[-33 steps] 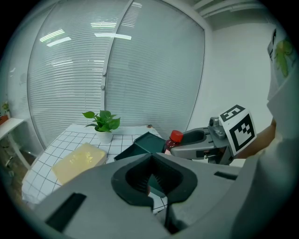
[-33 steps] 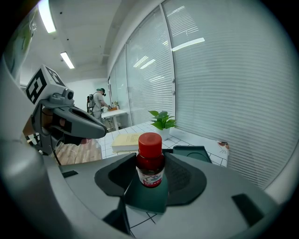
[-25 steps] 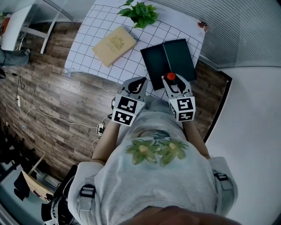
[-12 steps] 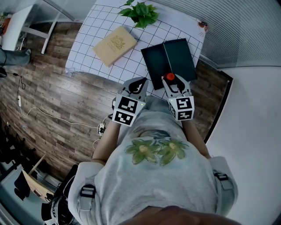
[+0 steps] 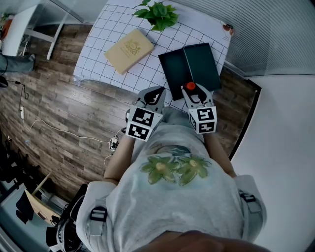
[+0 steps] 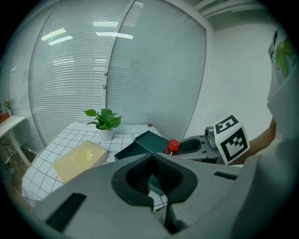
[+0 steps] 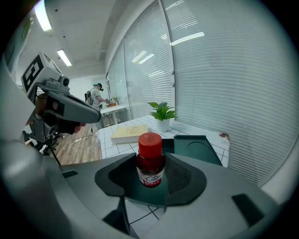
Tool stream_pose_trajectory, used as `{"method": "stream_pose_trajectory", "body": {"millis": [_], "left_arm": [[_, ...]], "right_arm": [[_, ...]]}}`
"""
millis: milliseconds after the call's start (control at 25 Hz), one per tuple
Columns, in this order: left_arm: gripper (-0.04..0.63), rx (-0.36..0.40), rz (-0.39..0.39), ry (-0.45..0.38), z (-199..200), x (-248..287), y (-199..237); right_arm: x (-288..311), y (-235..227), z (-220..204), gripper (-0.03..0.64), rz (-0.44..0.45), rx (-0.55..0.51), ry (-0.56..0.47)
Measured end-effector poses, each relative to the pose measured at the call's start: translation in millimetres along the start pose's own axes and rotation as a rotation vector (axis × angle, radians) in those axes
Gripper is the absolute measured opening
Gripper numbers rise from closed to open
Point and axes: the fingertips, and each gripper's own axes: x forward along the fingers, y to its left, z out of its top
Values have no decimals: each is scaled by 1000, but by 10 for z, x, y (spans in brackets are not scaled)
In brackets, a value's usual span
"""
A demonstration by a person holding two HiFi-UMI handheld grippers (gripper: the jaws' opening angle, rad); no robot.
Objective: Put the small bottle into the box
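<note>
one small bottle pinched upright over the near end of the box

one small bottle [image 7: 150,161], dark red with a red cap and a pale label, stands upright between the jaws of the right gripper [image 7: 150,164], which press on its two sides. in the head view its red cap [image 5: 191,86] shows at the tip of that gripper, right at the near edge of the box [image 5: 173,70]. in the right gripper view dark green shows beneath and behind the bottle; whether its base touches the box i cannot tell.

the box is dark green and lies open as two flat halves side by side on the table [image 5: 98,54], which wears a white cloth with a dark grid. the right half carries a round outline on its surface.

the left gripper [image 6: 150,163] is held just beside the right one, at the table's near edge, level with it. its jaws are pressed together at the tips and nothing sits between them. from its own camera the bottle's cap and the right gripper's marker cube show off to the right.

farther out on the cloth, a flat tan book [image 5: 128,50] lies left of the box and apart from it. a potted green plant [image 5: 157,14] stands at the table's far edge. a wood floor [image 5: 54,123] lies left of the table. horizontal blinds [image 7: 210,70] close off the far side.
</note>
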Motion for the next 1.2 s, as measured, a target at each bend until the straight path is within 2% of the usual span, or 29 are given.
{"method": "stream_pose_trajectory", "body": {"millis": [1200], "left_arm": [[6, -33, 8, 13, -55, 29, 111]], "right_arm": [[236, -19, -231, 189, 14, -2, 75]]}}
